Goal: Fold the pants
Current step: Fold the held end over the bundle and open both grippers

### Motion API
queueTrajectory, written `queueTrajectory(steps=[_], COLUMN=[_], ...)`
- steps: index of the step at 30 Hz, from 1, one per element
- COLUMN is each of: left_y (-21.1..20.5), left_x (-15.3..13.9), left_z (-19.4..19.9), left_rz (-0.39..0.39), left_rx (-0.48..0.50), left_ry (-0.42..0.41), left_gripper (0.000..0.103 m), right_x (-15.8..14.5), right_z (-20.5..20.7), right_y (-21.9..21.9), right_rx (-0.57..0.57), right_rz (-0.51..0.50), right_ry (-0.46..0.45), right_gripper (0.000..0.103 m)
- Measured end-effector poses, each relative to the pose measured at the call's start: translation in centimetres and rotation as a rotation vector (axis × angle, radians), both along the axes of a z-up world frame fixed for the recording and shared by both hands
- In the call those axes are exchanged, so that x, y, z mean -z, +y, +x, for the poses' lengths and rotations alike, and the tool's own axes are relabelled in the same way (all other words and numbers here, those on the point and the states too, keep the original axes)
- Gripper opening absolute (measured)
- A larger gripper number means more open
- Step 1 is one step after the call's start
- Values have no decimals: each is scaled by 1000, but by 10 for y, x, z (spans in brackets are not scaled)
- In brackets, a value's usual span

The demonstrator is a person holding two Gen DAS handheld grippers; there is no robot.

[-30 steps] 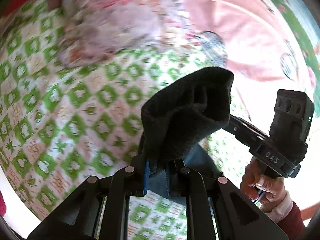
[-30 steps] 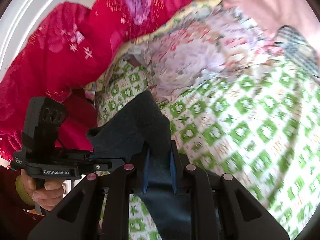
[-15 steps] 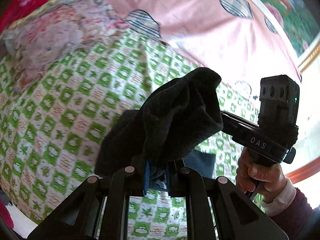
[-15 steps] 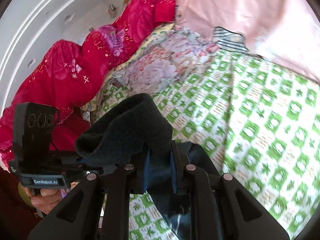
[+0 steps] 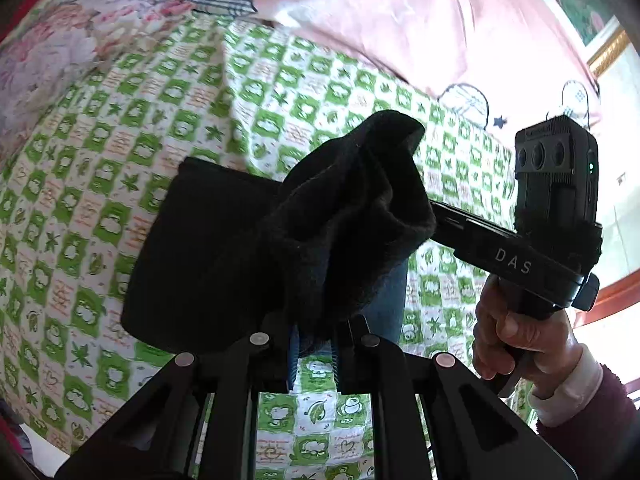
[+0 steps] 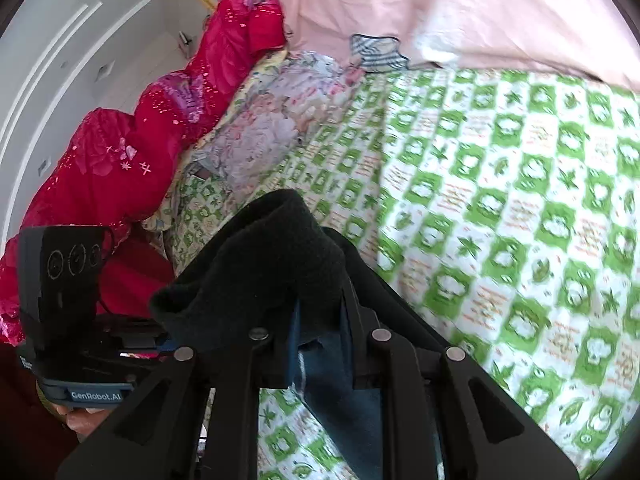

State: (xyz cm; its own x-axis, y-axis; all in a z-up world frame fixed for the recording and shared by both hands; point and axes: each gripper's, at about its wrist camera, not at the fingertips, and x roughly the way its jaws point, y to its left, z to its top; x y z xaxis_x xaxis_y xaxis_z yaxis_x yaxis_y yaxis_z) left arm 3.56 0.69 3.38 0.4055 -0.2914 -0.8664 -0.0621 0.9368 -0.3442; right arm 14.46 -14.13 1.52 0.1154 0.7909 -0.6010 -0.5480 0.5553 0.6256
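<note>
Dark pants with a fleecy black inside and blue denim outside hang over the green-checked bedsheet. My left gripper is shut on a bunched edge of the pants. My right gripper is shut on another bunched edge of the pants. Both hold the cloth raised above the bed. Each gripper shows in the other's view: the right one to the right, the left one to the left.
A pink blanket lies across the far side of the bed. A floral quilt and a red padded garment lie at the left end. A white wardrobe stands behind.
Both grippers have swung with the pants toward the pink blanket side. More of the dark pant leg now shows spread below the left gripper.
</note>
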Motion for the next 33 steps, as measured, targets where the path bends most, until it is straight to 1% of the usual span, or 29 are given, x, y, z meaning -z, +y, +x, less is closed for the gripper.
queueTrajectory(steps=[8,10,11,12,14,16,18,20,22,24,25,26,27,29,30,33], left_y=[-29,-35,-38,-40,-44,-49,-53,-58,-63,-66,-67,-69,-70,-71,-71,-67], left_x=[29,36,38,40,44,46,49,51,54,56,56,57,56,57,56,52], left_z=[7,9,10,11,12,12,11,9,7,5,4,3,2,2,1,-3], left_rz=[36,44,43,40,34,38,33,39,40,32,28,20,11,-8,-18,-45], left_rx=[55,66,72,80,91,105,125,137,156,173,181,193,201,213,219,235], left_ry=[42,52,53,55,55,50,48,43,40,46,47,48,50,54,58,66], left_gripper=[12,14,16,20,24,31,41,46,51,53,54,58,62,63,65,68], right_x=[30,35,37,37,39,41,42,41,41,41,41,41,41,40,40,36], right_z=[-2,-3,-3,-3,-4,-7,-11,-18,-24,-31,-35,-38,-43,-49,-51,-57], right_y=[-20,-24,-25,-26,-30,-37,-45,-56,-66,-76,-81,-85,-91,-97,-100,-106], right_rx=[58,74,81,91,112,141,172,214,258,308,331,352,377,414,427,475], right_rz=[-23,-30,-38,-48,-74,-100,-109,-110,-116,-130,-129,-130,-132,-137,-136,-138], right_ry=[54,71,76,80,90,106,125,130,138,155,165,171,179,195,202,203], right_gripper=[19,20,22,25,25,25,25,25,29,41,43,46,48,52,56,61])
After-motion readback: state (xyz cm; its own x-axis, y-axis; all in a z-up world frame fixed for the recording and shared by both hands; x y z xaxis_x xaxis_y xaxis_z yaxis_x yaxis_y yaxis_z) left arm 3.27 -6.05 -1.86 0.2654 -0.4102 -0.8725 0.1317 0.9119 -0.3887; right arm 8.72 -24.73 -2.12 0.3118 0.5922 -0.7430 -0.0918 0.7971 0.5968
